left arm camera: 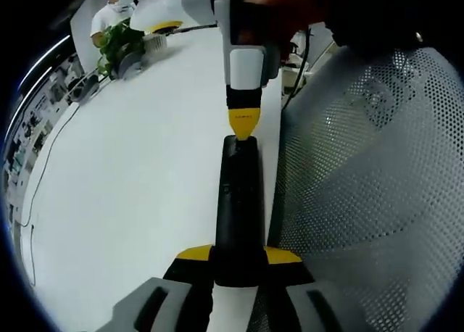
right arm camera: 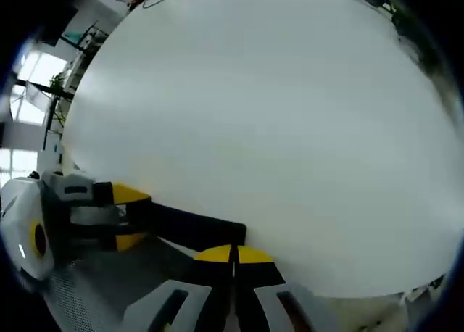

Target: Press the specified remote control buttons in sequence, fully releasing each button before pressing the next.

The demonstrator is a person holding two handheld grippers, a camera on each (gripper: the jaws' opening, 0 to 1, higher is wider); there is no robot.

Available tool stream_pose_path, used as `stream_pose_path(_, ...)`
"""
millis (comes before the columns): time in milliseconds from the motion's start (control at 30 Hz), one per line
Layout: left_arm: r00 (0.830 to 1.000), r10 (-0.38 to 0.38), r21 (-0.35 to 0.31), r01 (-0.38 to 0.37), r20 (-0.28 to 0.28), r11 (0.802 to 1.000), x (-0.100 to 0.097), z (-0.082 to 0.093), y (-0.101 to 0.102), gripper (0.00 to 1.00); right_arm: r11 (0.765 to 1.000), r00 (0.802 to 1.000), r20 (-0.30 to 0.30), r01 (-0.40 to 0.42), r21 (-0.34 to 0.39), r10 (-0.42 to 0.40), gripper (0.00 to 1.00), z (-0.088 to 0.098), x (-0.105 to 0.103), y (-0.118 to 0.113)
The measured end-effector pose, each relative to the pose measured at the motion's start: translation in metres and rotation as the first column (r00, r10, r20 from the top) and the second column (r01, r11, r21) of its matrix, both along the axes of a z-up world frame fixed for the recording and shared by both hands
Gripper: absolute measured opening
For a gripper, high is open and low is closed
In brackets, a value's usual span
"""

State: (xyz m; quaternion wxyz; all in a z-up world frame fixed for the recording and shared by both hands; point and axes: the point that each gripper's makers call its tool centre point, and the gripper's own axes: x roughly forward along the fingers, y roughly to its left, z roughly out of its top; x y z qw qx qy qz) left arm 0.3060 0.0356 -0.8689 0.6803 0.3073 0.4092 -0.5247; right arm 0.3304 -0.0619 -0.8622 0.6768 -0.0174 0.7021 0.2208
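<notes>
Remote control (left arm camera: 238,216) is pinched at its near end between the left gripper (left arm camera: 238,263) jaws, above the white surface (left arm camera: 138,172). Right gripper (right arm camera: 233,258) jaws are pressed together, tip on the remote's far end: press step judged underway. Full release is needed next.

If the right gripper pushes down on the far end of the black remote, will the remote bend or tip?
The remote looks like a stiff bar, so it probably will not bend. The left gripper clamps its near end, while the right gripper meets the far end, so it may pivot slightly.
</notes>
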Motion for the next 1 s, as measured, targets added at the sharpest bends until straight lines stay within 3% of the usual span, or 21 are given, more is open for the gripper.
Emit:
stream_pose_path(200,1.000,-0.001,0.001,0.001,0.000,1.000,0.0005,0.0004,-0.0007,0.25,0.997,0.998,-0.028,-0.060,-0.056,0.059,0.00,-0.0004,0.0009,0.0036)
stream_pose_path(333,1.000,-0.015,-0.006,0.015,0.004,1.000,0.0004,0.0007,-0.0009,0.25,0.997,0.999,-0.042,-0.035,-0.066,0.032,0.00,-0.0006,0.0022,0.0017)
stream_pose_path(533,1.000,-0.013,-0.013,0.014,0.009,1.000,0.0004,0.0009,-0.0011,0.25,0.990,0.990,-0.052,0.133,0.043,-0.131,0.00,0.0019,0.0004,0.0007)
stream_pose_path(800,1.000,-0.011,-0.021,0.011,0.010,1.000,0.0000,0.0009,-0.0011,0.25,0.996,0.996,-0.032,0.086,0.020,-0.085,0.00,0.0027,0.0000,0.0029)
stream_pose_path(1000,1.000,-0.007,-0.024,0.007,0.011,1.000,-0.0001,0.0009,-0.0016,0.25,0.991,0.993,-0.043,0.113,0.070,-0.110,0.00,0.0050,0.0010,0.0080)
